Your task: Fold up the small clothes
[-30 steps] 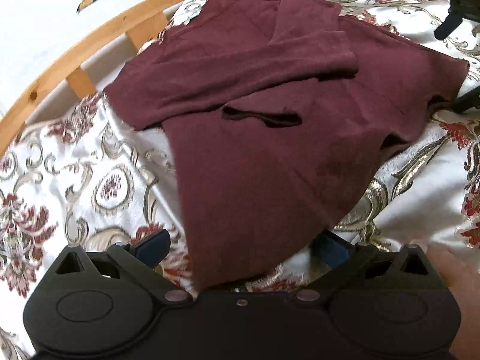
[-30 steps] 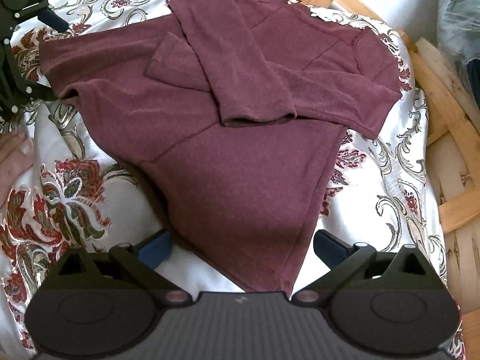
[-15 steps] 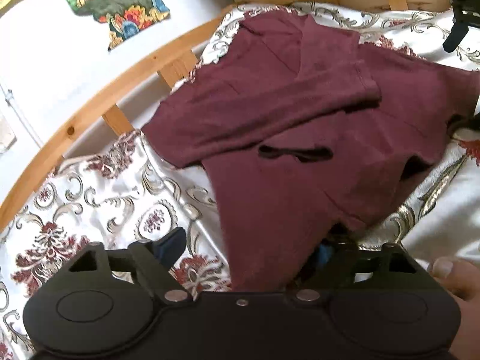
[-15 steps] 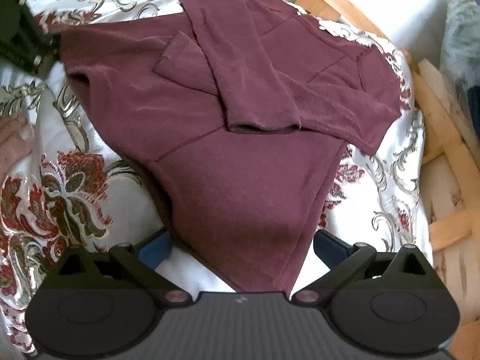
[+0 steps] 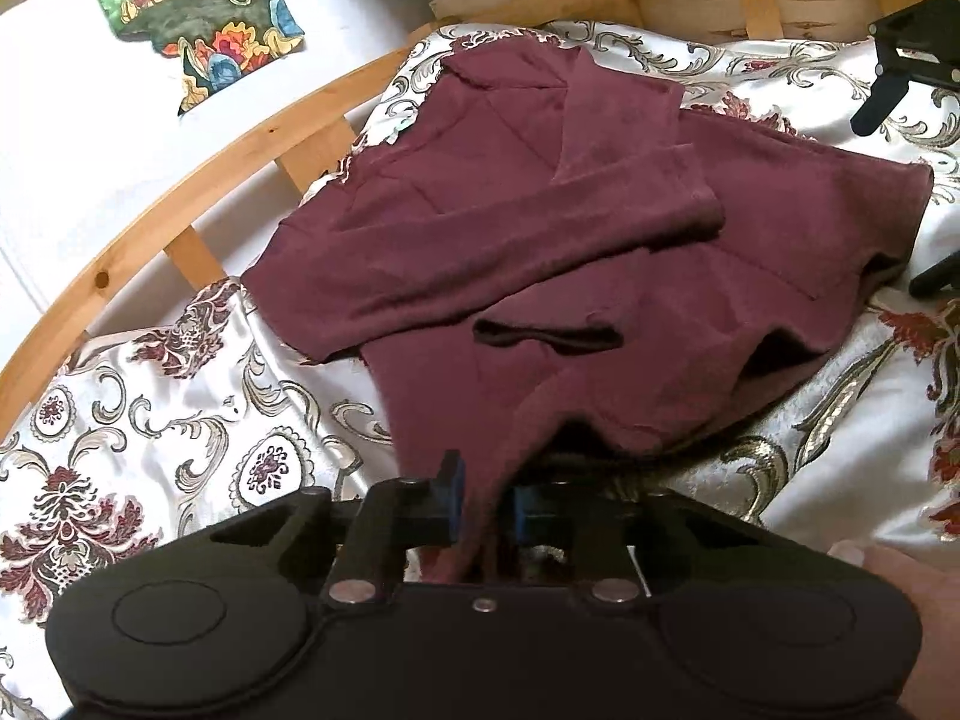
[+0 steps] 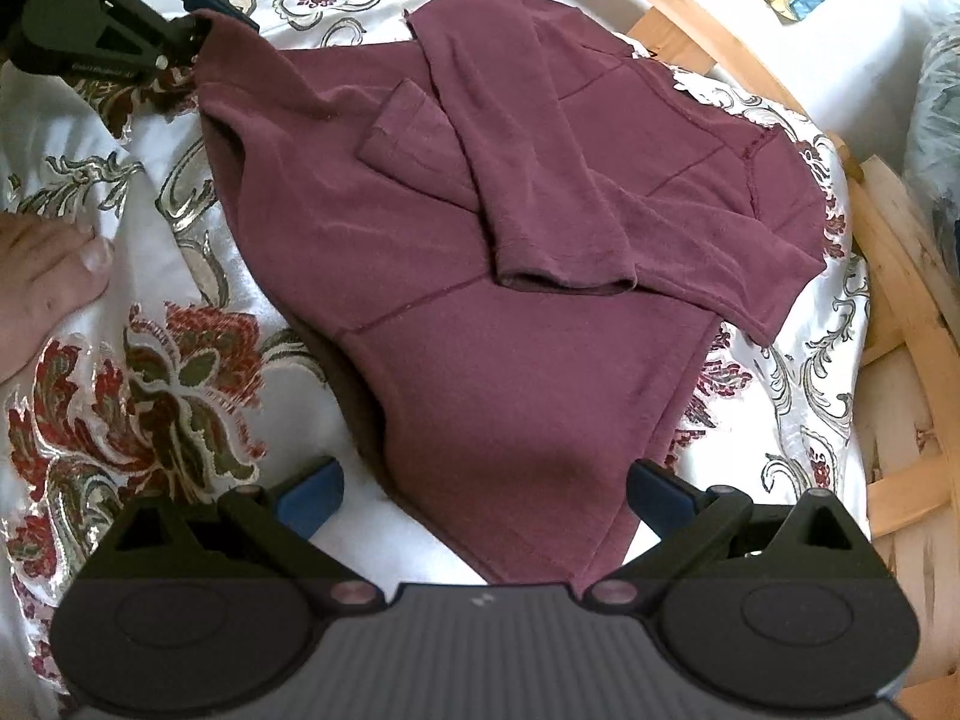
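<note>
A small maroon long-sleeved top (image 5: pixel 540 252) lies on a floral satin cloth (image 5: pixel 150 420), both sleeves folded across its chest. My left gripper (image 5: pixel 486 510) is shut on a bottom corner of the top and lifts that hem off the cloth. In the right wrist view the top (image 6: pixel 480 312) fills the middle, and the left gripper (image 6: pixel 192 30) pinches its far left corner. My right gripper (image 6: pixel 483 495) is open, its blue pads on either side of the near hem corner, which lies between them.
A curved wooden frame (image 5: pixel 198 168) rims the cloth, also in the right wrist view (image 6: pixel 900 276). A colourful patterned fabric piece (image 5: pixel 198 18) lies beyond it. A bare hand (image 6: pixel 48 288) rests on the cloth at the left.
My left gripper has closed on the top's hem corner and raised it, bunching the fabric. The right gripper has stayed open around the other corner.
</note>
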`<state>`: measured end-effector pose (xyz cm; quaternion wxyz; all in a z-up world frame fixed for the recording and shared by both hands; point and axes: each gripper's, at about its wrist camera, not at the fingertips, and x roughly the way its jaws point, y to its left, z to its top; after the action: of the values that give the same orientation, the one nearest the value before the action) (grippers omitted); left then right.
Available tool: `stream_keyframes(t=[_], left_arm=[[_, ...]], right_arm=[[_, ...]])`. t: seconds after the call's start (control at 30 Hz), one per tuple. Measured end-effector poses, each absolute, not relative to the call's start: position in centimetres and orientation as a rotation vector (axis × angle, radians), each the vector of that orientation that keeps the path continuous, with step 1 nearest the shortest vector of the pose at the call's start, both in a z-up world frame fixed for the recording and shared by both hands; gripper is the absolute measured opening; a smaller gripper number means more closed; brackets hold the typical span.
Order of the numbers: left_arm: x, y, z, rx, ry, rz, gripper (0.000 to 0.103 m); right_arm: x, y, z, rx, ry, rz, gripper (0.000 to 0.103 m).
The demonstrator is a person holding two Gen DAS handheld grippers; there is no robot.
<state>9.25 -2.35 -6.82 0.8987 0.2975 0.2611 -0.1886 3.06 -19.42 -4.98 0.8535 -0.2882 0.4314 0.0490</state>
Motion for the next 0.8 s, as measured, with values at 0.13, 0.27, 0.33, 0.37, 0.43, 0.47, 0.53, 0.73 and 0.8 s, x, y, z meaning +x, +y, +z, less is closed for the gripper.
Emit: stream_keyframes(t=[0.13, 0.27, 0.33, 0.37, 0.43, 0.47, 0.53, 0.73, 0.8], left_arm=[[9.6, -2.5, -6.0, 0.583, 0.547, -0.383, 0.006], [10.4, -2.4, -4.2, 0.523, 0.539, -0.378, 0.006], [11.0, -2.2, -2.9, 0.485, 0.536, -0.367, 0.005], [11.4, -2.1, -2.2, 0.464, 0.533, -0.36, 0.005], [11.9, -2.0, -1.0, 0.435, 0.524, -0.347, 0.005], [12.1, -1.9, -0.5, 0.425, 0.518, -0.341, 0.005], [12.4, -1.8, 0.4, 0.411, 0.505, -0.332, 0.005], [12.1, -1.7, 0.8, 0.416, 0.489, -0.327, 0.005], [11.4, -1.7, 0.3, 0.43, 0.492, -0.329, 0.005]], right_arm=[[2.9, -19.3, -5.0, -0.612, 0.893, 0.102, 0.103], [2.6, -18.7, -5.0, -0.638, 0.869, 0.104, 0.103], [2.6, -18.2, -5.6, -0.698, 0.854, 0.089, 0.103], [2.6, -17.9, -5.9, -0.729, 0.848, 0.079, 0.103], [2.7, -17.5, -6.3, -0.77, 0.835, 0.066, 0.103], [2.7, -17.4, -6.4, -0.781, 0.828, 0.06, 0.103], [2.8, -17.5, -6.6, -0.785, 0.821, 0.051, 0.098], [2.7, -18.5, -5.9, -0.749, 0.793, 0.005, 0.045], [2.5, -18.8, -5.3, -0.725, 0.77, -0.01, 0.025]])
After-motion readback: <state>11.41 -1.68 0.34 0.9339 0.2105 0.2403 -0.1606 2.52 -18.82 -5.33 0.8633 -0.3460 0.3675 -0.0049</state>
